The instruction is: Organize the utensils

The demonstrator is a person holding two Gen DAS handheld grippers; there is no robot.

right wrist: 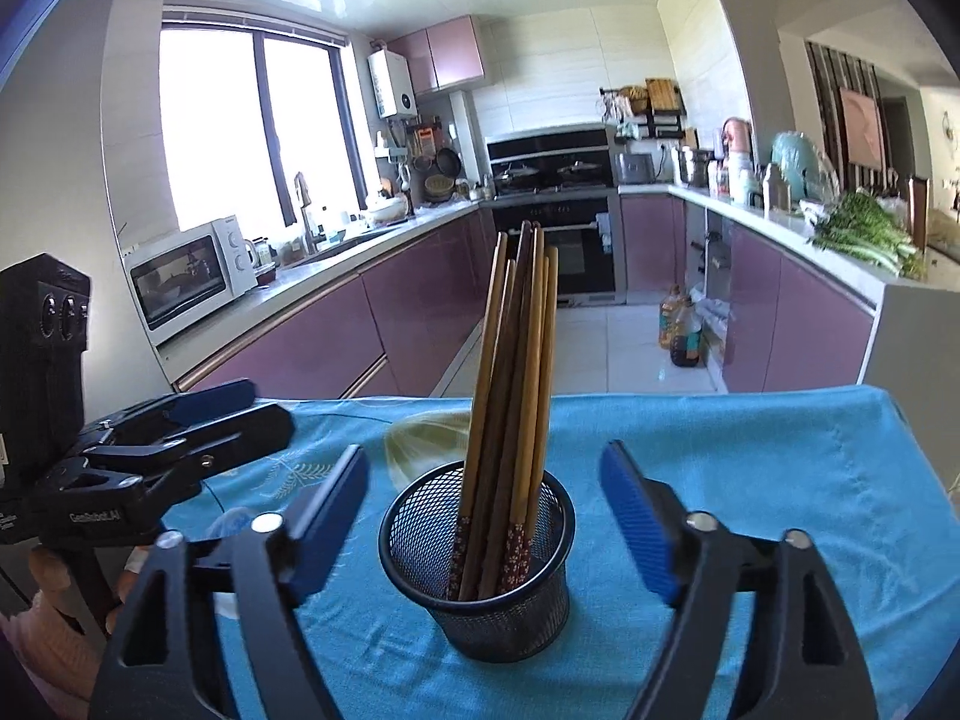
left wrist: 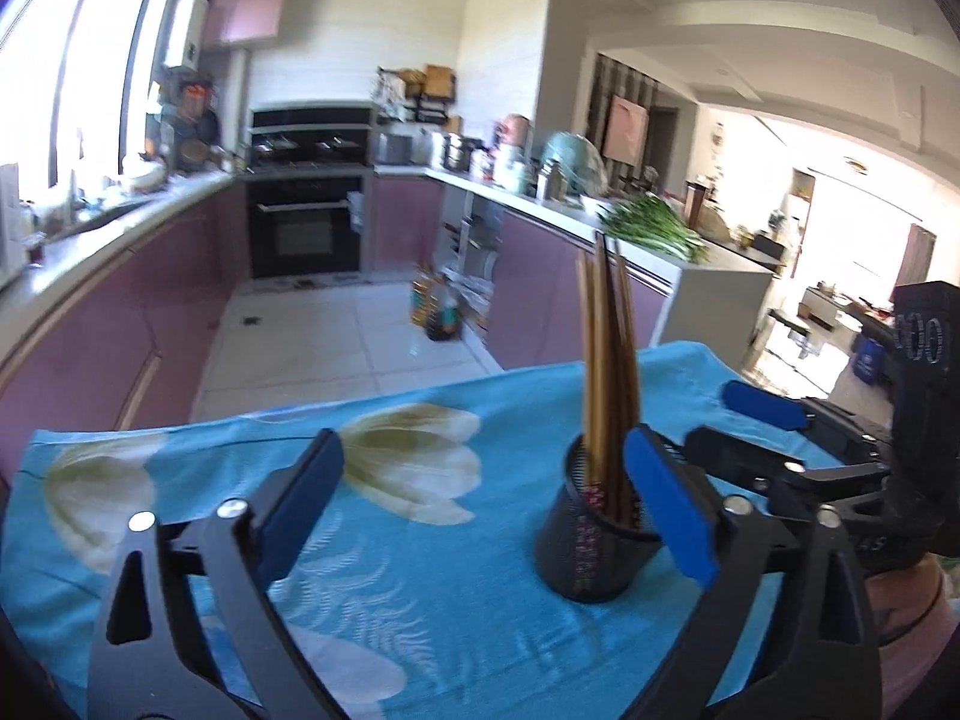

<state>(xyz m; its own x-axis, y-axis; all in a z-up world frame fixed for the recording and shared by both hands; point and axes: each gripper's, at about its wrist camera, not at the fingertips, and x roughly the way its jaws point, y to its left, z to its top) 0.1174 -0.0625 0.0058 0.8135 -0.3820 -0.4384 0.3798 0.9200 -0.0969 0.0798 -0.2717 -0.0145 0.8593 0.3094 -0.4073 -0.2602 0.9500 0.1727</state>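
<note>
A black mesh cup (right wrist: 477,570) stands upright on the blue flowered cloth (right wrist: 780,468), holding several wooden chopsticks (right wrist: 516,360) that lean slightly left. My right gripper (right wrist: 483,504) is open, its blue pads either side of the cup and apart from it. In the left wrist view the same mesh cup (left wrist: 591,540) with its chopsticks (left wrist: 606,360) sits just left of the right-hand pad. My left gripper (left wrist: 483,498) is open with only cloth between its fingers. The right gripper (left wrist: 750,420) shows at that view's right edge, and the left gripper (right wrist: 252,420) at the right wrist view's left edge.
The cloth-covered table ends at a far edge (right wrist: 660,399) facing a kitchen aisle. Purple cabinets (right wrist: 336,330) and a microwave (right wrist: 192,282) line the left side. An oven (right wrist: 558,240) stands at the back. Greens (right wrist: 864,234) lie on the right counter, oil bottles (right wrist: 681,330) on the floor.
</note>
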